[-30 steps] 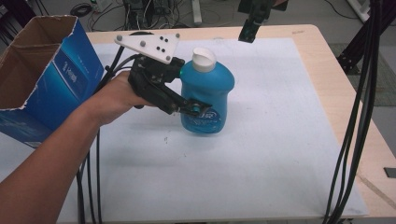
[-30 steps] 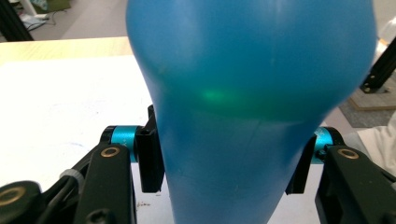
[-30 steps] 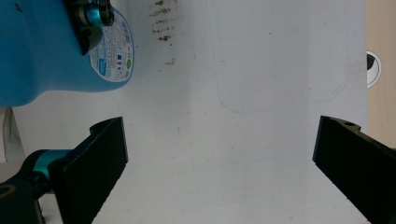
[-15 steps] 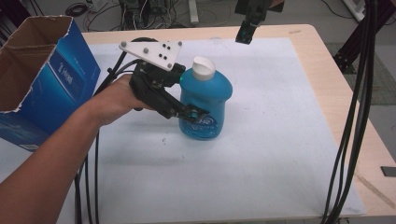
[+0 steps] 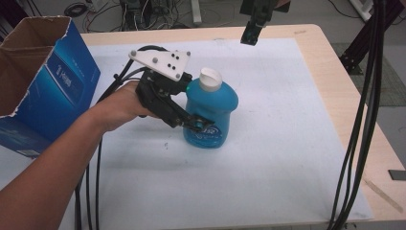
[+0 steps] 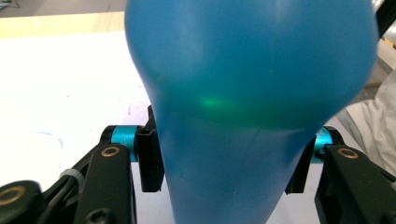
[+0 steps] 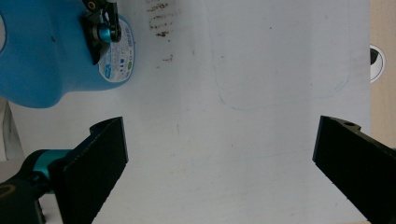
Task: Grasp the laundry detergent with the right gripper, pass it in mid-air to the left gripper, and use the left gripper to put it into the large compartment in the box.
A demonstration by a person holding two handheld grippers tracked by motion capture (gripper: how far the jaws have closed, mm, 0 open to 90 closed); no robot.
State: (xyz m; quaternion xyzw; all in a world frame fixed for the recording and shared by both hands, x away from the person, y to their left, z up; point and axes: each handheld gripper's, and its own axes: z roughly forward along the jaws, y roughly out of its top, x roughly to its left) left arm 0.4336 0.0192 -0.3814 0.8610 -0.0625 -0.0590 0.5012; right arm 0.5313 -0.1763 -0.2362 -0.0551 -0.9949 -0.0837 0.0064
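The left gripper (image 5: 194,123) has its two black jaws clamped on the lower body of a blue plastic bottle with a white cap (image 5: 210,112); in the left gripper view the pads (image 6: 149,161) press on either side of the bottle (image 6: 243,93) where it narrows, and its blue bulk rises right in front of the lens with a small green glint on it. From the high view the bottle stands near the middle of the white sheet (image 5: 287,143) that covers the wooden counter (image 5: 335,72), its cap uppermost and a printed label showing low on its front where one jaw crosses it. I cannot tell whether its base rests on the sheet or hangs just above it. The person's left hand (image 5: 122,103) wraps the gripper's body, the white three-cornered plate sits on top, and black cables trail back along the forearm toward the near edge.

The right gripper (image 7: 219,154) has its jaws wide apart with nothing between them; its view looks down on the bare white sheet, with the blue bottle (image 7: 46,56) and one jaw of the other gripper on the label in the upper left corner.

To the left of the hand an open blue cardboard box (image 5: 45,81) stands tilted at the counter's edge, well apart from the bottle. Thick black cables (image 5: 364,120) hang down on the right side
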